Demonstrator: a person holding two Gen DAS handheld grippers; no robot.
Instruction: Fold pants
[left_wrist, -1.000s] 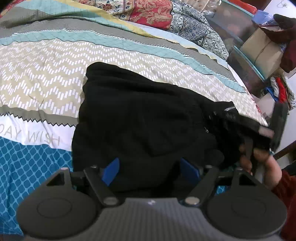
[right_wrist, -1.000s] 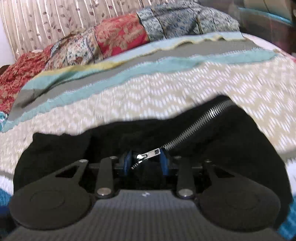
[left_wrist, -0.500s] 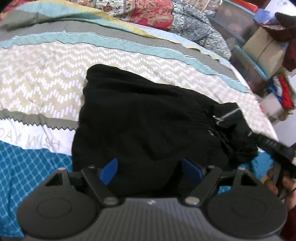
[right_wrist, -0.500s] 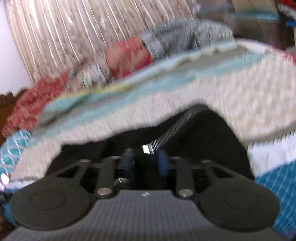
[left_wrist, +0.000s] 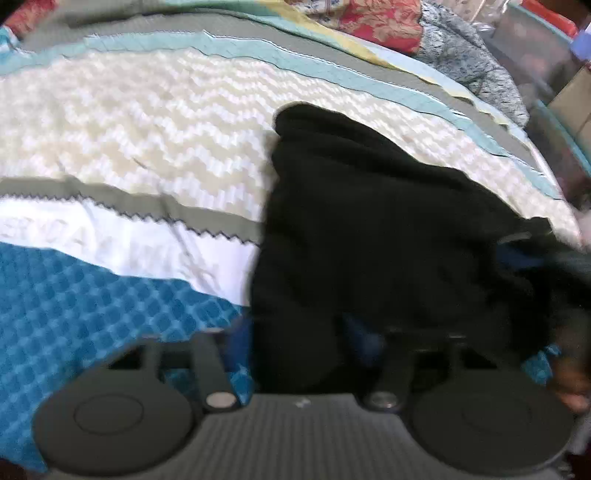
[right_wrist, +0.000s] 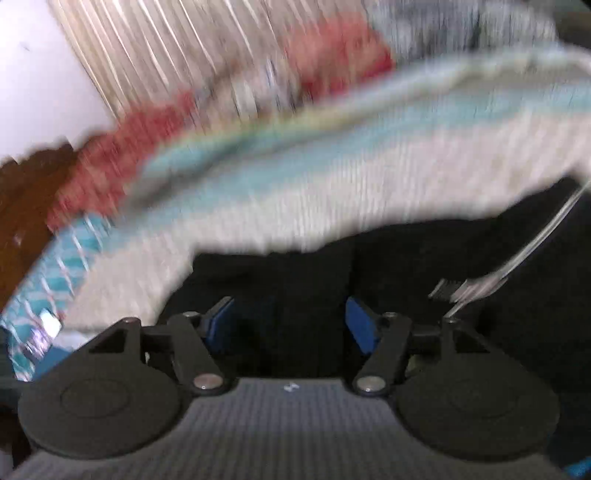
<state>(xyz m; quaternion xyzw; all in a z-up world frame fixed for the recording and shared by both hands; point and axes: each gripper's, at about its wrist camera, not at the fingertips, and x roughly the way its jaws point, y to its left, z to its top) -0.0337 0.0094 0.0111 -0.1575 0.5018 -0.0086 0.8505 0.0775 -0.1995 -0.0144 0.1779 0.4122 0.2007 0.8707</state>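
Left wrist view: the black pants (left_wrist: 384, 236) lie bunched in a dark heap on the patterned bedspread (left_wrist: 147, 147), over its cream zigzag band and reaching down across the white and blue bands toward the camera. The cloth runs right up to the left gripper (left_wrist: 303, 343); its blue finger pads are mostly lost in blur and black fabric, with the cloth lying between and over them, so I cannot tell whether the jaws are pinching it or merely spread around it. At the far right edge of the heap a short pale zipper (left_wrist: 515, 237) streak shows, and low at the right a blurred hand (left_wrist: 569, 380) sits just beside the cloth.

In the right wrist view, which is heavily smeared, the pants (right_wrist: 406, 266) fill the lower middle and right, directly ahead of the right gripper (right_wrist: 291, 325). Its two blue pads (right_wrist: 364, 328) stand well apart, jaws spread, with black fabric seen between them but no clamp on it. A silvery zipper (right_wrist: 517, 262) runs diagonally from the right edge down to a pull tab just right of the right pad.

Beyond the pants the bedspread (right_wrist: 295, 177) shows cream and teal stripes. Past it lie red floral and grey patterned pillows (left_wrist: 388, 22) at the head of the bed, a striped curtain (right_wrist: 166, 55) behind, and cluttered storage boxes (left_wrist: 554, 66) off the bed's right side.
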